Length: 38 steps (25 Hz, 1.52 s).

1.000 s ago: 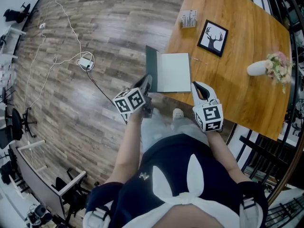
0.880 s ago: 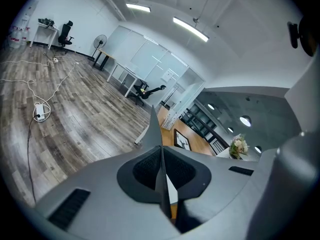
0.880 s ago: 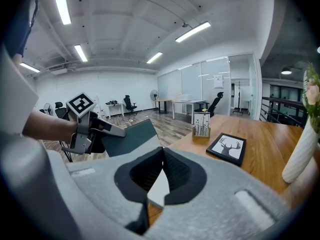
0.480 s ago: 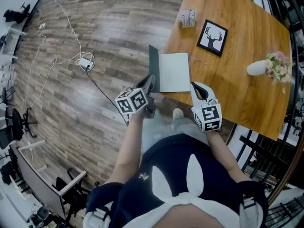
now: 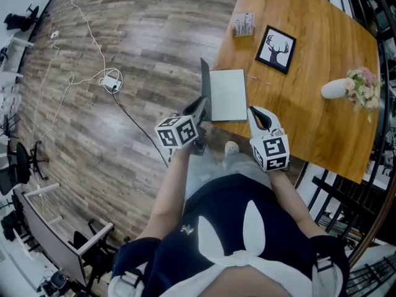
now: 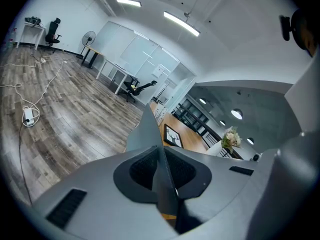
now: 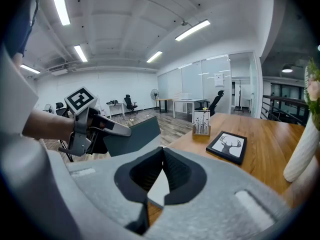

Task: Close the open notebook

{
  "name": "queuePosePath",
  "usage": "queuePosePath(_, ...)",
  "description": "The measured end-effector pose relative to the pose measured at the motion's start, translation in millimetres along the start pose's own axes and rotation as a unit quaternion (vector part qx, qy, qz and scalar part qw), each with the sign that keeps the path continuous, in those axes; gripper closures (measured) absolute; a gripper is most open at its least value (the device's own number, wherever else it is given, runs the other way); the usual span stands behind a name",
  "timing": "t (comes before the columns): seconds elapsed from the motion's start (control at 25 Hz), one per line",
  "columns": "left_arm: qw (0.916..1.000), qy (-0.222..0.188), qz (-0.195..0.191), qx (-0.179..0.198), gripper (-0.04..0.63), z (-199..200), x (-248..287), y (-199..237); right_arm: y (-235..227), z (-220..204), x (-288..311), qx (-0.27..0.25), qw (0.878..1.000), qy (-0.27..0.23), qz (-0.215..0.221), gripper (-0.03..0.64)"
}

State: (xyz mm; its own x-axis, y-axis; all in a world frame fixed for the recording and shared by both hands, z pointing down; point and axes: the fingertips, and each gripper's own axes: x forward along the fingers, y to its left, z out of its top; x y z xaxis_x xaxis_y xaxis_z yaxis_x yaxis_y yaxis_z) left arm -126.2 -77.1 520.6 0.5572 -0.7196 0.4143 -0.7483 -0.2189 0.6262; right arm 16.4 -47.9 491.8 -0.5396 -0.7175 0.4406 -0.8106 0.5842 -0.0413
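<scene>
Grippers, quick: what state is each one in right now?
Left gripper: shut on the notebook cover.
Right gripper: shut, at the corner of the white page; whether it grips the page cannot be told.

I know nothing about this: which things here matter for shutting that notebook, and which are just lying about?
In the job: notebook, dark cover raised nearly upright; left gripper, fingers shut on that cover; right gripper, shut on the page's right edge.

Lying about: framed deer picture; vase of flowers; small card stand; cable and adapter on the floor.
</scene>
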Motion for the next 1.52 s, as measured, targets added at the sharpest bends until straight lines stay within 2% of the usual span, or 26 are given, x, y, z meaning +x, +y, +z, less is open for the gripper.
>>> queuePosePath(0.6, 0.9987, 0.036, -0.008, 0.034, 0.543, -13.2, 25.0, -27.2, -10.8, -1.2, -0.1, 0.005, 1.000, 0.000, -0.002, 0.618)
queuePosePath(0.88, 0.9960, 0.055, 0.013, 0.070, 0.540, -22.2, 36.1, -35.3, -15.5, -4.6, -0.1, 0.006, 1.000, 0.001, -0.001, 0.618)
queuePosePath(1.52, 0.9901, 0.084, 0.046, 0.103, 0.514, -44.4, 66.7, -51.0, -36.7, -14.3, -7.8, 0.011, 1.000, 0.007, -0.010, 0.618)
